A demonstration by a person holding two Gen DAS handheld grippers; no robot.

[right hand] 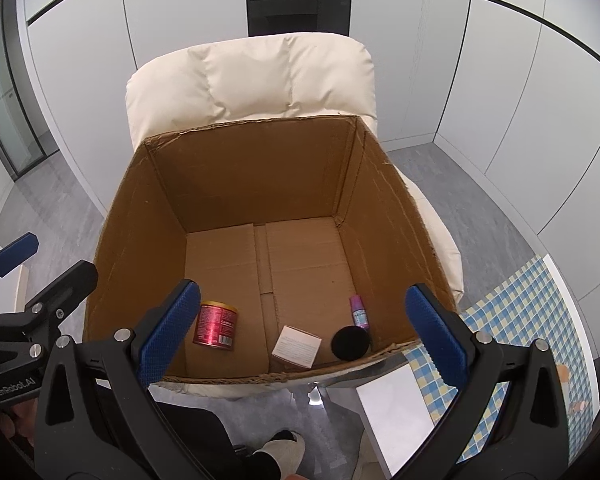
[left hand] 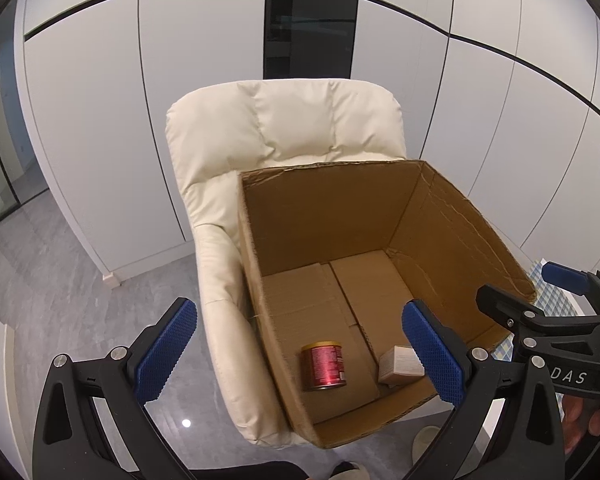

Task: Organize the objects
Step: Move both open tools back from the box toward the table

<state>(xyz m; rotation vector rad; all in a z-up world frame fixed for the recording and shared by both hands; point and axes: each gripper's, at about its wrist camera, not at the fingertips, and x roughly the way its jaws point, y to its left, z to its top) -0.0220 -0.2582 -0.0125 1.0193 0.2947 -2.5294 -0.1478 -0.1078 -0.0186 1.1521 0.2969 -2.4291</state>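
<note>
Both grippers, left (left hand: pixel 300 354) and right (right hand: pixel 304 332), hang over the box (right hand: pixel 140 216) on the chair (right hand: pixel 252 76), jaws apart, empty; can (right hand: pixel 215 324), carton (right hand: pixel 296 346), bottle (right hand: pixel 358 312) lie inside.

cardboard box (right hand: pixel 148 216) on chair (right hand: pixel 252 76), red can (right hand: pixel 215 324) inside

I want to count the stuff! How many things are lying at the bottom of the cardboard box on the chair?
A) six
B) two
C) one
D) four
D: the right wrist view shows four things on the floor of the cardboard box: a red can, a small white carton, a round black object and a little purple bottle.
</note>
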